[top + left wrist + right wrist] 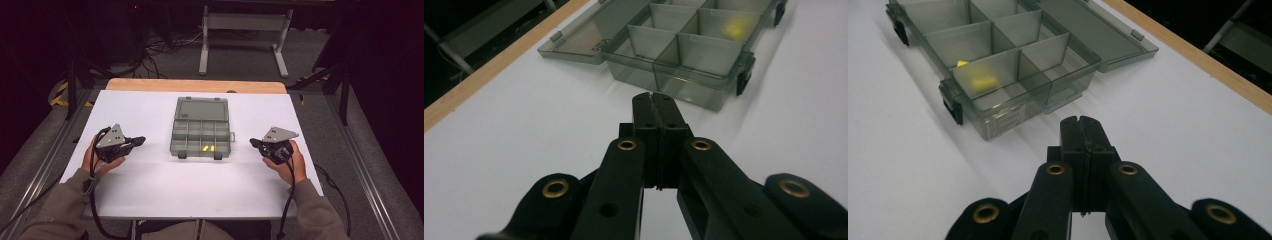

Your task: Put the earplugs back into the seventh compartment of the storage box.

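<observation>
While both pairs of black jaws are pressed together on nothing, the left gripper (140,140) and right gripper (253,142) rest on the white table (150,185), either side of the open translucent grey plastic compartment box (201,131) holding small yellow pieces (208,148).

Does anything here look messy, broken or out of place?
Nothing stands out. The grey box sits square on the white table, lid open flat, two yellow pieces inside a front compartment. Both grippers, left and right, are shut and empty.
</observation>
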`<action>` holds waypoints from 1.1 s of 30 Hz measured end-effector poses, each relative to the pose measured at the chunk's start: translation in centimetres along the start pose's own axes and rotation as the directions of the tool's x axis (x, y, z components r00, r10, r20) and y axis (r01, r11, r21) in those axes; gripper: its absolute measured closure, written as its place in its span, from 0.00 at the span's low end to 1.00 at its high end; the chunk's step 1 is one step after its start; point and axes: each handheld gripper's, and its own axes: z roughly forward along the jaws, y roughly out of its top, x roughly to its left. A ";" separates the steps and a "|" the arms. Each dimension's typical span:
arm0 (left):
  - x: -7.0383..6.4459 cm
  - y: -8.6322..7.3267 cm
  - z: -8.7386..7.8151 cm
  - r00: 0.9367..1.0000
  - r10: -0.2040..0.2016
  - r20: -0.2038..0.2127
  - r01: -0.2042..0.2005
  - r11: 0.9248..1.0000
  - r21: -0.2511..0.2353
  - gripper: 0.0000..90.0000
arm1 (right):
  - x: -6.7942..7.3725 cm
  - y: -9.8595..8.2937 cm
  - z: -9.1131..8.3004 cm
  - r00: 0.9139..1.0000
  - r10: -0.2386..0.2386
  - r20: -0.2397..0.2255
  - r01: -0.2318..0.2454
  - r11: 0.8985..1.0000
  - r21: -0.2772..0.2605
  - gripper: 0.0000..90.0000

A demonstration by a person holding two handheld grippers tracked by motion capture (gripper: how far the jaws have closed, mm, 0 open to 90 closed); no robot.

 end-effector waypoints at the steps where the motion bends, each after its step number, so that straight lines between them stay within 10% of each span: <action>1: 0.2 0.2 0.2 1.000 0.000 0.003 0.000 1.000 0.003 1.00 | -0.3 0.2 0.3 1.000 0.009 -0.007 -0.009 1.000 -0.004 1.00; 33: 6.2 6.7 8.3 1.000 0.000 0.007 -0.001 0.996 0.088 1.00 | -6.4 4.7 7.3 0.998 0.047 0.042 -0.051 0.995 0.089 1.00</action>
